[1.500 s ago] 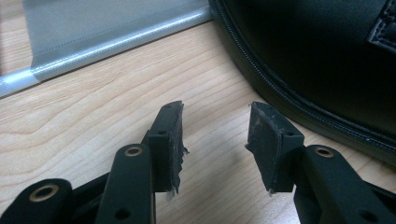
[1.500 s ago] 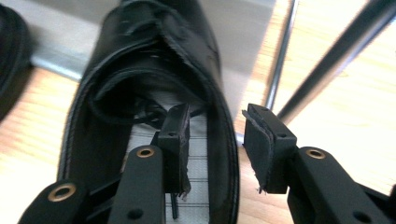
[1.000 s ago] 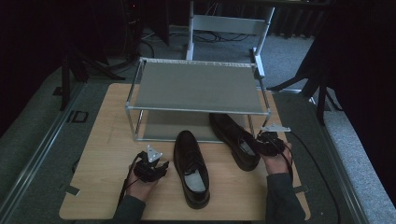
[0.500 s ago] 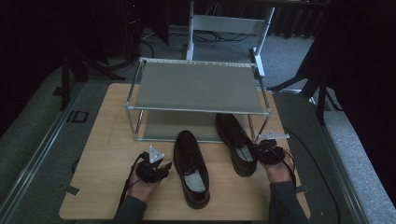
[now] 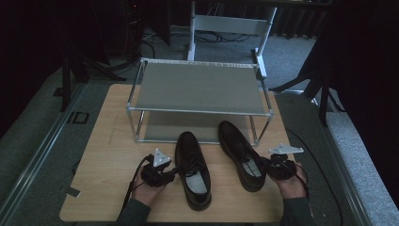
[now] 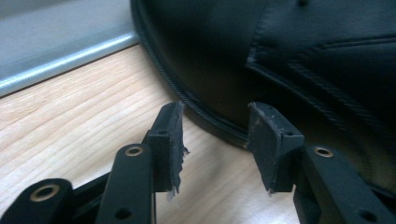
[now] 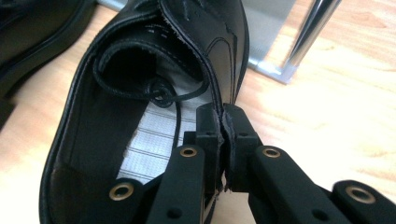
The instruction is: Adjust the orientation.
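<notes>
shoes sit at the lower middle of the high view on the wooden table [image 5: 103, 141]: the left shoe [image 5: 192, 168] straight, the right shoe [image 5: 242, 154] angled, its toe near the front of the metal rack [image 5: 200, 87]. the right gripper [image 5: 269, 165] reaches the right shoe's heel end. its own view shows what the high view cannot: the right gripper [image 7: 223, 122] has its jaws clamped on the upper edge of the right shoe [image 7: 140, 116], with a lace knot [image 7: 159, 91] and a striped insole [image 7: 154, 140] inside it. the left gripper [image 5: 170, 173] lies just beside the left shoe; in its own view the left gripper [image 6: 215, 133] has its jaws spread apart, grasping nothing, tips close to the sole edge of the left shoe [image 6: 280, 56]. the rack's lower shelf is mostly hidden under the top shelf.
</notes>
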Demonstrator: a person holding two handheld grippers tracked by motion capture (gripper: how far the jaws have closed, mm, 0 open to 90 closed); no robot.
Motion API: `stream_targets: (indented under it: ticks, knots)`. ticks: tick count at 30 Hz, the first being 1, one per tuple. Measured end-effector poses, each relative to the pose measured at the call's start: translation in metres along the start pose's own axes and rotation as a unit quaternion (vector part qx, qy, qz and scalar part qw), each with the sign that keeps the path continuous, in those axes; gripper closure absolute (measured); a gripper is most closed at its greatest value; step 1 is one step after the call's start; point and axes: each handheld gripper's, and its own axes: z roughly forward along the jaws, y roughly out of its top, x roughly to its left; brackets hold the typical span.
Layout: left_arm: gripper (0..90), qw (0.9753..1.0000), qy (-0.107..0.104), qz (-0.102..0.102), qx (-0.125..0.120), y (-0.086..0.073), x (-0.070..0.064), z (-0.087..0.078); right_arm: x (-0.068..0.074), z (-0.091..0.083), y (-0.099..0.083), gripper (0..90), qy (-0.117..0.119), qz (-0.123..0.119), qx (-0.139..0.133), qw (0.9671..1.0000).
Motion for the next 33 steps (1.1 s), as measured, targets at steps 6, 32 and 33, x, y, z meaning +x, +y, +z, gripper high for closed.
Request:
stream_targets:
  ticks: [6, 32, 33]
  knots:
    - [56.1, 0.9996, -0.029, 0.004, -0.003, -0.009, -0.004, -0.008, -0.001, -0.007, -0.009, 83.4, 0.016, -0.003, 0.002, 0.9999]
    - [71.0, 0.9975, -0.063, 0.032, 0.001, 0.002, -0.009, 0.024, -0.006, 0.014, -0.005, 78.3, 0.042, 0.019, -0.022, 0.9987]
    - [71.0, 0.9973, -0.065, 0.032, 0.001, 0.003, -0.009, 0.025, -0.006, 0.014, -0.004, 78.4, 0.043, 0.017, -0.022, 0.9987]
